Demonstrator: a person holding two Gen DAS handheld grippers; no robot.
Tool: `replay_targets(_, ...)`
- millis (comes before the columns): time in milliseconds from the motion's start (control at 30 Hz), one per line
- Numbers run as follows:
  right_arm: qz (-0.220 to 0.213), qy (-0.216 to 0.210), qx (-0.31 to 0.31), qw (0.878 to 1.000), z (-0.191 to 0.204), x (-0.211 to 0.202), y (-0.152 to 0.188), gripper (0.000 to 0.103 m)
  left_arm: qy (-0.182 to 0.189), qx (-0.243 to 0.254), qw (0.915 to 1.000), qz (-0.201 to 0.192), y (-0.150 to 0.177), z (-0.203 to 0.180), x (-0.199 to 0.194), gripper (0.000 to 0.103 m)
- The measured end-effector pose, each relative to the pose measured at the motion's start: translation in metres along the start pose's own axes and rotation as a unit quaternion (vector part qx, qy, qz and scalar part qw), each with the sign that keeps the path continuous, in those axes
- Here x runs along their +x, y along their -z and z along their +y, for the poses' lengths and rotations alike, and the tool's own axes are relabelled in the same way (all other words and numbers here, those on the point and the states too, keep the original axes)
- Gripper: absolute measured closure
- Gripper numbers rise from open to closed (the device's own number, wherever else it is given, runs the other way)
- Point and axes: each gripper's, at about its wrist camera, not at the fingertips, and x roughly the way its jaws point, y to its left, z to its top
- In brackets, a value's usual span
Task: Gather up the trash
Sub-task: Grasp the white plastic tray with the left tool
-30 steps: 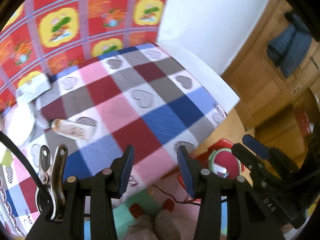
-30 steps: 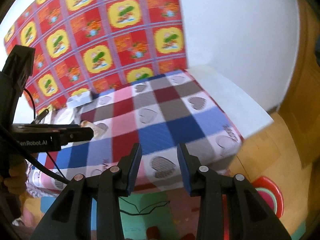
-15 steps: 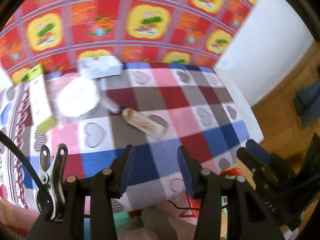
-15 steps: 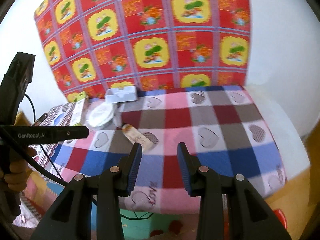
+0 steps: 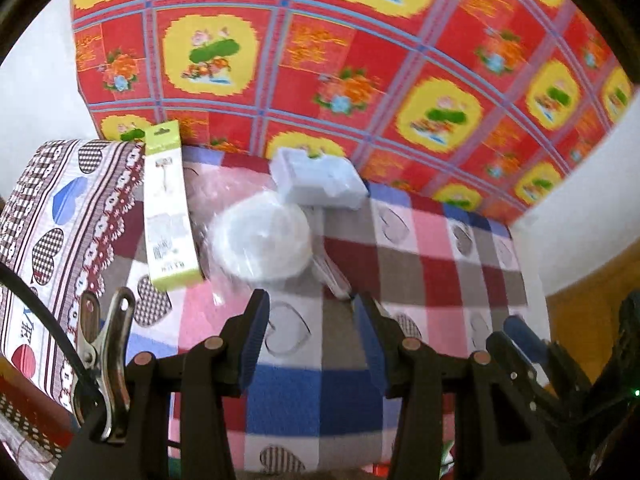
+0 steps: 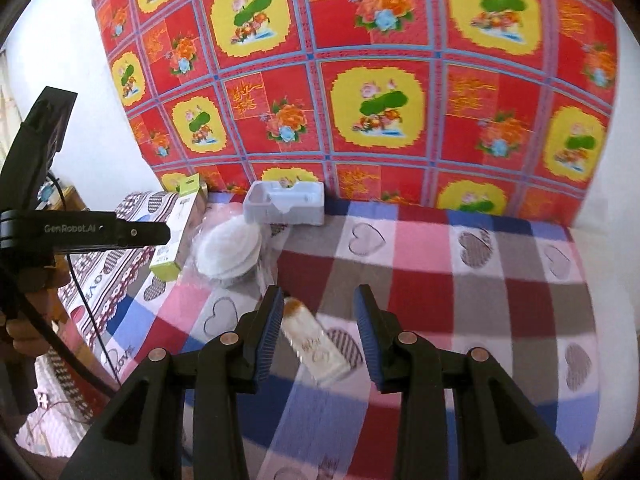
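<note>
Trash lies on a checked heart-print cloth (image 6: 460, 280). A tan snack wrapper (image 6: 316, 344) lies flat between my right gripper's (image 6: 316, 320) open fingers, below them. A white round lid in clear plastic (image 6: 228, 252) (image 5: 260, 240), a white plastic tray (image 6: 286, 202) (image 5: 316, 180) and a green-and-white carton (image 6: 176, 228) (image 5: 166, 208) sit at the back left. My left gripper (image 5: 310, 332) is open and empty, short of the lid. The wrapper's end (image 5: 332, 276) shows just past its right finger.
A red and yellow floral cloth (image 6: 360, 80) hangs on the wall behind the table. A second heart-print cloth (image 5: 60, 240) covers a lower surface to the left. Wooden floor (image 5: 580, 320) lies to the right. My left gripper's body (image 6: 80, 232) crosses the right wrist view.
Both grippers have swung left and forward toward the trash. The wrapper now lies between the right gripper's fingers. The lid, tray and carton have come closer in the left wrist view.
</note>
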Motion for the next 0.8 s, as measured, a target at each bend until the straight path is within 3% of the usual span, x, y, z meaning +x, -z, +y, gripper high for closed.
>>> replay_targets(200, 0.005, -0.022, -0.020, 1.000, -0.009, 0.043, -0.036, 0.065, -0.022, -0.022, 0.9994, -0.012, -0.040, 0.003, 0.026, 0.056)
replay_targets(500, 0.025, -0.045, -0.011, 0.999, -0.026, 0.121, -0.077, 0.065, -0.048, -0.017, 0.9982, -0.033, -0.096, -0.005, 0.082, 0.056)
replay_targets(800, 0.054, -0.061, 0.004, 0.997, -0.038, 0.188, -0.095, 0.065, -0.070, -0.025, 0.9972, 0.005, -0.118, 0.006, 0.154, 0.057)
